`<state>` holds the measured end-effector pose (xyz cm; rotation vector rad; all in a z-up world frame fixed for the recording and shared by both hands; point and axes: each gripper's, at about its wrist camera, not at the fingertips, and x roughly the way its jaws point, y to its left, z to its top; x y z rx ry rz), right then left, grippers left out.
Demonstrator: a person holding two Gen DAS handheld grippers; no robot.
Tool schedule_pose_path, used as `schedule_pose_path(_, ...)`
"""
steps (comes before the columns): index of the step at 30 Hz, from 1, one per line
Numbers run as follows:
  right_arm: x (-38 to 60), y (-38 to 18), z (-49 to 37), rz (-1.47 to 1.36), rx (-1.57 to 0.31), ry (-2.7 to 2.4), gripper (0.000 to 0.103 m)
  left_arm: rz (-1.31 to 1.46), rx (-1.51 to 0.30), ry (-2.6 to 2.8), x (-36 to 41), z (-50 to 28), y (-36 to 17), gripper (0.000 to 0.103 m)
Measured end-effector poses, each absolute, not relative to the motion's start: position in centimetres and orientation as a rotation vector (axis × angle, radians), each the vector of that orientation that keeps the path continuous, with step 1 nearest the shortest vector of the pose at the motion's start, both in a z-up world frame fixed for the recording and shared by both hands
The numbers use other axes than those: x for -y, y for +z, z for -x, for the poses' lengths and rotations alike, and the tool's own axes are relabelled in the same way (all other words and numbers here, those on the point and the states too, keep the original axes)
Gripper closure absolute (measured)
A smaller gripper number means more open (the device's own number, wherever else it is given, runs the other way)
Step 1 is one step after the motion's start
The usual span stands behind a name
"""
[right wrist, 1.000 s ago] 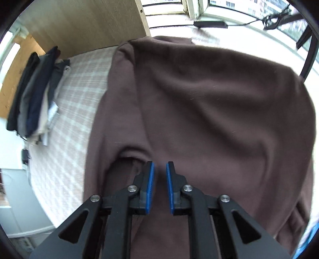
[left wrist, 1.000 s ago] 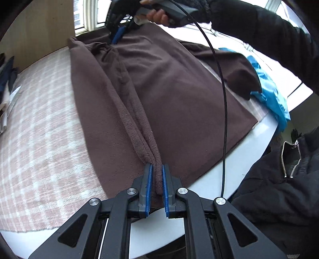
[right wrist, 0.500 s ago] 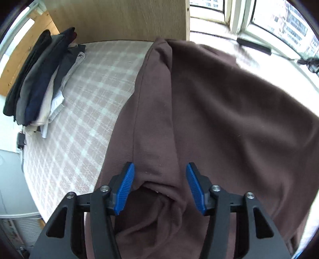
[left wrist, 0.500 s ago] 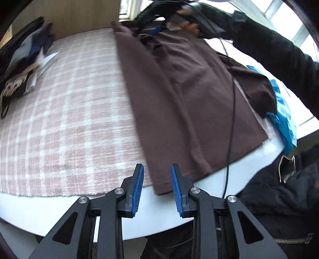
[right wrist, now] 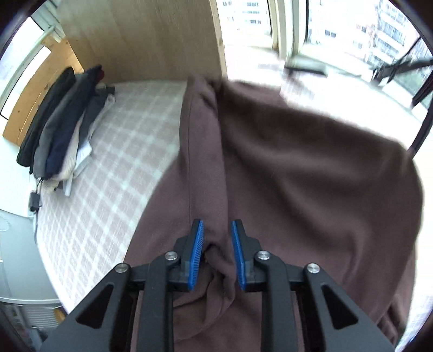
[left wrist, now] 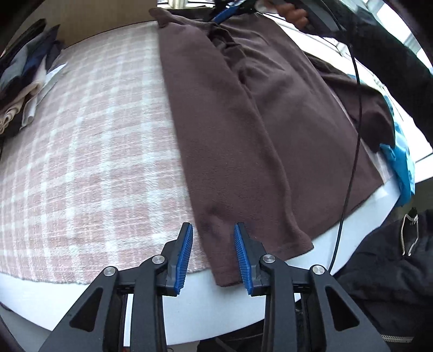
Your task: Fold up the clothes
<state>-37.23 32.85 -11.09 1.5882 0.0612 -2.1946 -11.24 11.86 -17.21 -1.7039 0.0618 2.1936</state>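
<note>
A brown fleece garment lies on a pink and white checked cloth, its left side folded inward and a sleeve end hanging off the near table edge. My left gripper is open, its jaws astride the garment's near hem with a gap to the fabric. My right gripper is at the garment's far collar end, its jaws narrowed around a raised fold of brown fabric. It also shows in the left wrist view, held by a hand.
A stack of folded dark and light clothes sits at the far left of the cloth, also in the left wrist view. A blue garment hangs at the right table edge. A black cable crosses the garment. A wooden panel stands behind.
My left gripper let go of the sleeve fold, opened and drew back to the near hem. My right gripper opened wide, then narrowed on a fold near the collar.
</note>
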Motion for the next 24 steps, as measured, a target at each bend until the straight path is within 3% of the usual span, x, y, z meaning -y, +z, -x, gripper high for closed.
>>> schedule_pose_path(3,-31.7,-10.2,38.4,-1.535,-0.094,-2.2,0.065,1.778,-0.005,2.194,-11.1,12.1,-18.0,0.062)
schedule_pose_path(9,-27.2,-10.3,44.5,-1.534,-0.06,-2.212,0.064,1.777,-0.081,2.17,-12.0,12.3,-18.4,0.061)
schedule_pose_path(14,-24.3,-11.6,49.2,-1.575,-0.169,-2.237,0.064,1.779,-0.1,2.144,-11.8,12.4,-18.5,0.061)
schedule_pose_path(16,-24.3,-12.4,50.2,-1.595,-0.189,-2.201,0.07,1.778,-0.11,2.136,-11.6,12.5,-18.5,0.061)
schedule_pose_path(17,-24.5,-12.7,50.5,-1.608,-0.19,-2.181,0.098,1.776,-0.118,2.134,-11.6,12.4,-18.5,0.061)
schedule_pose_path(22,-28.5,-13.3,52.1,-1.632,0.047,-2.191,0.097,1.761,-0.133,2.135,-11.0,12.1,-18.4,0.06)
schedule_pose_path(24,-28.5,-13.4,51.9,-1.664,-0.068,-2.205,0.086,1.755,-0.131,2.134,-10.7,12.0,-18.4,0.059)
